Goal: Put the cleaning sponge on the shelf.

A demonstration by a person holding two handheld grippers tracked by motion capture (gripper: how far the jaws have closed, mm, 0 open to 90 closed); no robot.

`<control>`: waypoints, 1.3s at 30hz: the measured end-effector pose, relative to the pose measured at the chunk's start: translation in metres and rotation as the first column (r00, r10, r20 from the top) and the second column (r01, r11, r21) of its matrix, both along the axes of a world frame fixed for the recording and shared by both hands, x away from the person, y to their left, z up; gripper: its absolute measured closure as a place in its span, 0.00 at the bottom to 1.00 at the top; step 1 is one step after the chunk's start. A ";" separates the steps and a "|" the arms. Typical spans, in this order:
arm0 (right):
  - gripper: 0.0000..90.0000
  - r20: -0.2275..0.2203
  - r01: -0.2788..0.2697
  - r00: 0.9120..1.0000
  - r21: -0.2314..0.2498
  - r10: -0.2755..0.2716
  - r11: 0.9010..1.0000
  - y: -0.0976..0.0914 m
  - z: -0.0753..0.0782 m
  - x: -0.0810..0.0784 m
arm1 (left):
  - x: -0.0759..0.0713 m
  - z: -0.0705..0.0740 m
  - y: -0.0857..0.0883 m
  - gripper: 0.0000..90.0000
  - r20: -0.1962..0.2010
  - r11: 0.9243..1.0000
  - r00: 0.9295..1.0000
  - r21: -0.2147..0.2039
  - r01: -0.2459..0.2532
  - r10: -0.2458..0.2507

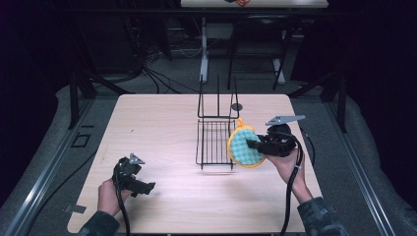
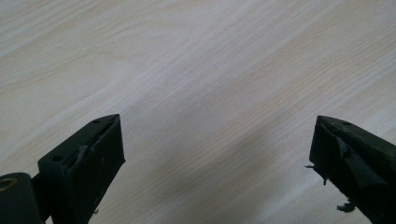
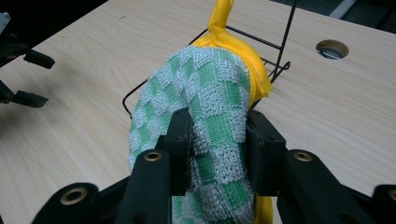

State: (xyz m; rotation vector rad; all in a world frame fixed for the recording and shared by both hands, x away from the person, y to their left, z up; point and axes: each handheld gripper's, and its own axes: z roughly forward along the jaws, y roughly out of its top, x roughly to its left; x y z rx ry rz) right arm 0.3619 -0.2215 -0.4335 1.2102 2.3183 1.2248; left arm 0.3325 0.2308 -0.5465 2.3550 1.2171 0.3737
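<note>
My right tool (image 1: 255, 144) is clenched on the pad (image 1: 244, 147), a round green-and-white checked cloth with a yellow rim and a yellow loop at its top. In the right gripper view the two black jaws press into the pad (image 3: 210, 107) from both sides, so that the cloth bulges and folds between them, and the loop (image 3: 221, 14) sticks up past the far edge. I hold the pad clear of the table (image 1: 157, 123), tilted on edge, just beside the right side of the rack (image 1: 216, 137) and near its front corner; from the high view I cannot tell whether the rim touches the wire. The rack is a black wire frame with a flat grid base and tall upright prongs at the back, standing near the middle of the table. Behind it in the table top is a small round hole (image 3: 332, 48).

My left tool (image 1: 142, 187) is released, with nothing in it. It sits low over the near left part of the table, well apart from the rack and the pad. In the left gripper view its jaws stand wide, with bare pale wood (image 2: 210, 84) between them.
</note>
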 end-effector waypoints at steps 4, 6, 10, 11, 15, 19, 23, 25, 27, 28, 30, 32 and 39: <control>0.73 0.000 -0.009 1.000 0.000 0.009 1.000 0.006 -0.002 0.004 | 0.000 0.000 0.000 0.04 0.002 1.000 1.000 0.000 0.000 0.000; 0.73 0.004 -0.009 1.000 0.001 0.009 1.000 0.008 -0.002 0.005 | 0.000 0.000 0.000 0.04 0.004 1.000 1.000 0.000 -0.001 0.001; 0.73 0.011 -0.009 1.000 0.003 0.009 1.000 0.012 -0.003 0.007 | 0.000 0.000 0.000 0.04 0.005 1.000 1.000 0.000 -0.002 0.002; 0.73 0.007 -0.006 1.000 0.005 0.006 1.000 0.014 -0.003 0.008 | 0.000 0.000 0.000 0.04 0.004 1.000 1.000 0.000 -0.001 0.001; 0.73 0.003 -0.007 1.000 0.004 0.007 1.000 0.019 -0.005 0.012 | 0.000 0.000 0.000 0.04 0.004 1.000 1.000 -0.001 0.000 0.000; 0.73 0.014 -0.001 1.000 0.012 0.001 1.000 0.024 -0.008 0.016 | 0.000 0.000 0.000 0.04 0.005 1.000 1.000 -0.002 -0.001 0.001; 0.73 0.033 0.012 0.999 0.023 -0.013 1.000 0.028 -0.011 0.019 | -0.001 0.001 0.000 0.04 0.010 1.000 1.000 -0.001 -0.007 0.007; 0.73 0.021 0.015 1.000 0.029 -0.016 0.999 0.031 -0.012 0.020 | -0.001 0.001 0.000 0.04 0.011 1.000 1.000 0.000 -0.006 0.006; 0.73 0.026 0.014 1.000 0.030 -0.015 0.999 0.033 -0.013 0.022 | -0.001 0.001 0.000 0.04 0.010 1.000 1.000 0.000 -0.005 0.005; 0.73 0.026 0.017 0.999 0.033 -0.018 0.999 0.034 -0.014 0.022 | 0.000 0.001 0.000 0.04 0.006 1.000 1.000 0.000 0.001 -0.001; 0.73 0.025 0.012 1.000 0.041 -0.013 0.999 0.037 -0.015 0.023 | 0.000 -0.001 -0.001 0.04 -0.004 1.000 1.000 0.002 0.008 -0.008; 0.73 0.014 0.011 1.000 0.052 -0.011 0.999 0.039 -0.017 0.023 | 0.000 -0.002 -0.002 0.04 -0.009 1.000 1.000 0.008 0.018 -0.018; 0.72 0.002 0.008 1.000 0.059 -0.008 0.998 0.044 -0.028 0.024 | 0.000 -0.001 -0.003 0.04 -0.003 1.000 1.000 0.005 0.017 -0.016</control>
